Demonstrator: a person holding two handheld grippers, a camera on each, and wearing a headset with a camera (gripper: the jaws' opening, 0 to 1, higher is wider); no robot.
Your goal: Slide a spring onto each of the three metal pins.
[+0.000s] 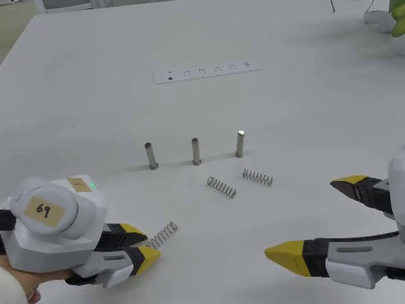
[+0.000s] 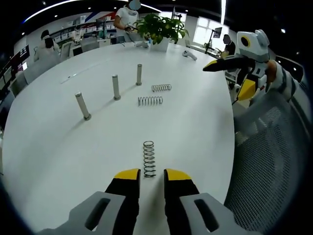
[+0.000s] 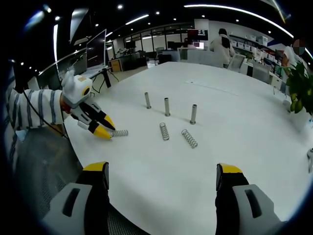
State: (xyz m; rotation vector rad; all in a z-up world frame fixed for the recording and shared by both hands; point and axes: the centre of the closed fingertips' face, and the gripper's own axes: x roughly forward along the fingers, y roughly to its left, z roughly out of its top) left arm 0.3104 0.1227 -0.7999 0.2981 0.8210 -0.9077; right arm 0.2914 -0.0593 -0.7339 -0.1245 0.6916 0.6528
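Three bare metal pins stand upright in a row on the white table: left pin (image 1: pixel 152 156), middle pin (image 1: pixel 196 152), right pin (image 1: pixel 240 144). Two springs lie just in front of them (image 1: pixel 221 187) (image 1: pixel 257 177). A third spring (image 1: pixel 162 235) (image 2: pixel 148 158) lies at the tips of my left gripper (image 1: pixel 144 244) (image 2: pixel 152 175). That gripper is open by a narrow gap, with the spring's near end just inside it and untouched. My right gripper (image 1: pixel 313 218) (image 3: pixel 162 170) hovers wide open at the near right, holding nothing.
A white power strip (image 1: pixel 207 71) lies beyond the pins. A potted plant (image 2: pixel 159 29) stands at the table's far side. A mesh chair (image 2: pixel 274 156) sits off the table's rounded near edge. People are at desks in the background.
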